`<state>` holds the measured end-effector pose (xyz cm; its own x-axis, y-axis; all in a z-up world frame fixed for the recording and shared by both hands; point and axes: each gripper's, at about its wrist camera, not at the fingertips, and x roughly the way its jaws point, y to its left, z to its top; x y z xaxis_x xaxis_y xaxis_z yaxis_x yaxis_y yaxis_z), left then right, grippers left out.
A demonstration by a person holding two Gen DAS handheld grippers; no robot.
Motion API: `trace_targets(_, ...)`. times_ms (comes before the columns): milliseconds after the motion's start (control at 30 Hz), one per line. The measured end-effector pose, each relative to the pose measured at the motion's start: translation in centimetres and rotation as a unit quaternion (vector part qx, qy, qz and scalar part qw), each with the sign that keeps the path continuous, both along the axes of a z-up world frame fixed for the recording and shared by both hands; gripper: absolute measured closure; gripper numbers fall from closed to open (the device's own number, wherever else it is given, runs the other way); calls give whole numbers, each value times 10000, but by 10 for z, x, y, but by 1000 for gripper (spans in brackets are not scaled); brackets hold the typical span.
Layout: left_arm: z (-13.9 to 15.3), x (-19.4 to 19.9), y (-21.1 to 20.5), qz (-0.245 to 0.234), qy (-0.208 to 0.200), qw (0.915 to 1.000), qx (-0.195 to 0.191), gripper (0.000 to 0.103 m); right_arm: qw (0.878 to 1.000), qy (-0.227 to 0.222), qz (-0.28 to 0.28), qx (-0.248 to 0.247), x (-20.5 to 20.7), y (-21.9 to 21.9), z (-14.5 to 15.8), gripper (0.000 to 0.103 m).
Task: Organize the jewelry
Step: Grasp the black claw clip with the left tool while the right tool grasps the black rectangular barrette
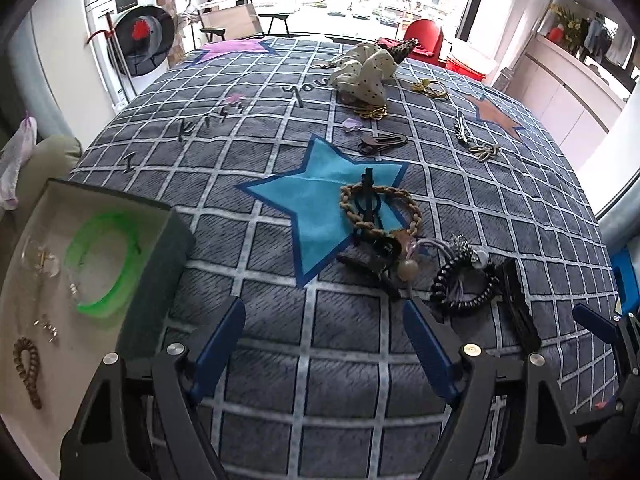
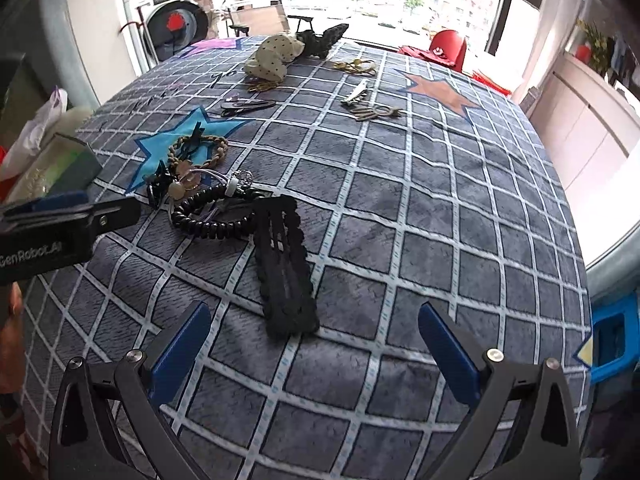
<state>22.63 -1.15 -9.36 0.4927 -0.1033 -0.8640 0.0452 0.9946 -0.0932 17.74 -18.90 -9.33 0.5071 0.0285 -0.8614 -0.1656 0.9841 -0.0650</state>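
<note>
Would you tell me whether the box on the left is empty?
Not empty. The open box holds a green bangle, a brown coil hair tie and some small pieces.

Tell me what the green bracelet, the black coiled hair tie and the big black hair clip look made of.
Green bracelet: translucent, glossy, probably plastic or silicone.
Coiled hair tie: shiny spiral cord, likely plastic.
Hair clip: matte, scalloped lacy edge, seemingly fabric-covered; core hidden.

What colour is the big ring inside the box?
Bright green bangle, lying in the box; the left wrist view shows it best.
</note>
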Motion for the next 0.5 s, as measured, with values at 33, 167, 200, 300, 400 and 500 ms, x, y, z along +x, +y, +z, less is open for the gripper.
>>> trace_targets(33,-1,2,-1,-19,3,10000,-19,20,10000,-18,31,-57,1,3,-1,1)
trace_targets(167,-4,12,-3,-38,30,10000,-55,20,9998,-20,90,-160,7,8,-5,4)
trace_targets(200,-5,14,-3,-44,46,10000,-68,20,9999,-37,85,-137,9,8,-6,4)
trace_targets(300,-7,21,-7,-74,45,9999,-63,20,9999,-21,66,-106,15,7,-6,4)
trace_targets(400,-7,26,-9,-113,18,9999,-51,20,10000,10,56,-54,20,7,-7,4)
trace_targets(500,-7,26,-9,-149,-4,9999,-40,21,9999,61,68,75,23,6,-7,7)
